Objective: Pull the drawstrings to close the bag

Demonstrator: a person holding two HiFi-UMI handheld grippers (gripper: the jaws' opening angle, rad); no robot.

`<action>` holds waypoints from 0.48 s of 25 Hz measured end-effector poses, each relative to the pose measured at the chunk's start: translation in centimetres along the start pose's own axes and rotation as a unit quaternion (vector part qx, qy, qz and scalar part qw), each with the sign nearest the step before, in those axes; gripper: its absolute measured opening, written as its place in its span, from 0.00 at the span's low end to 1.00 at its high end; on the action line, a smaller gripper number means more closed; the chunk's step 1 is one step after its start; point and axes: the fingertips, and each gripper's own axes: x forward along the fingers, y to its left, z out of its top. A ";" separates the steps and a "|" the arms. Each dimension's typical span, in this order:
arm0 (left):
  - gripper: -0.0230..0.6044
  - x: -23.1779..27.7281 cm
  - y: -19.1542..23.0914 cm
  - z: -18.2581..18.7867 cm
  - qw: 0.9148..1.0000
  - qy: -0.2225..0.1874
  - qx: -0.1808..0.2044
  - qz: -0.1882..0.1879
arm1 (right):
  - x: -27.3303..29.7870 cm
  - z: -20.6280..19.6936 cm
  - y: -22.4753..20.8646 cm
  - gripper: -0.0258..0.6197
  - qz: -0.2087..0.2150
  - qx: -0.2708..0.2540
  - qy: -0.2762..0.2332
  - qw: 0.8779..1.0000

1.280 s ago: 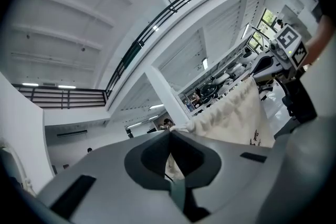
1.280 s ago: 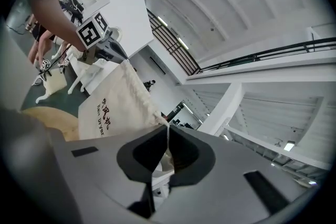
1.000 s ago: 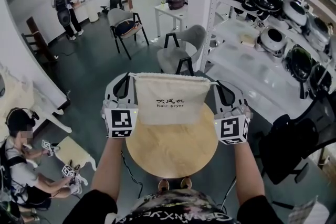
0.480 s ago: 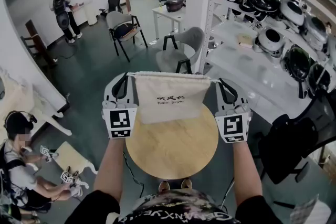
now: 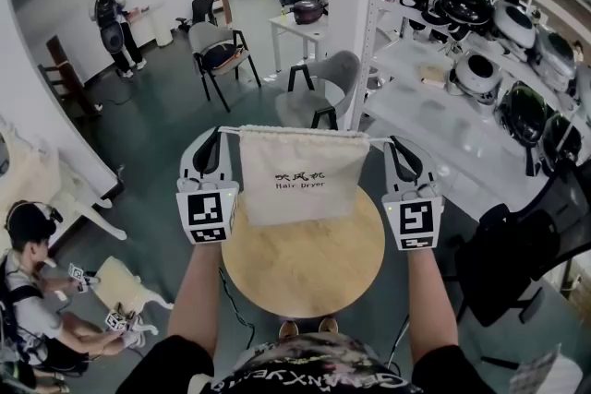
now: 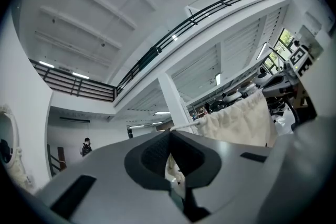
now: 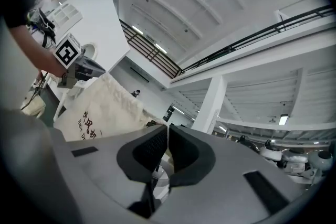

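Observation:
A cream cloth bag (image 5: pixel 303 175) with black print hangs in the air above the round wooden table (image 5: pixel 305 268), stretched between my two grippers. Its mouth is gathered along the top edge. My left gripper (image 5: pixel 220 134) is shut on the left drawstring (image 5: pixel 231 131), which runs taut to the bag's corner. My right gripper (image 5: pixel 391 141) is shut on the right drawstring (image 5: pixel 379 140). In the left gripper view the cord (image 6: pixel 185 125) leads from the shut gripper (image 6: pixel 169 135) to the bag (image 6: pixel 239 120). In the right gripper view the bag (image 7: pixel 102 107) hangs left of the shut gripper (image 7: pixel 168 128).
A grey chair (image 5: pixel 319 92) stands just beyond the bag and another chair (image 5: pixel 217 46) further back. White shelves with round appliances (image 5: pixel 480 69) run along the right. A seated person (image 5: pixel 32 291) is at lower left and a standing person (image 5: pixel 111 18) far back.
Both grippers have rolled slightly and edged a little apart. A bit more cord shows between each gripper and the bag's corners. The bag still hangs between them.

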 end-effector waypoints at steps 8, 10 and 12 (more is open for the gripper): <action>0.06 0.4 -0.3 0.3 1.000 0.000 -0.004 -0.005 | 0.1 -0.5 -0.6 0.06 -0.001 0.022 0.002 1.000; 0.06 0.7 -0.1 0.2 1.000 0.000 -0.008 -0.006 | 0.3 -0.6 -0.8 0.06 -0.001 0.028 0.002 1.000; 0.06 0.9 0.0 0.0 1.000 0.001 -0.011 -0.005 | 0.5 -0.8 -0.9 0.06 -0.001 0.033 0.001 0.999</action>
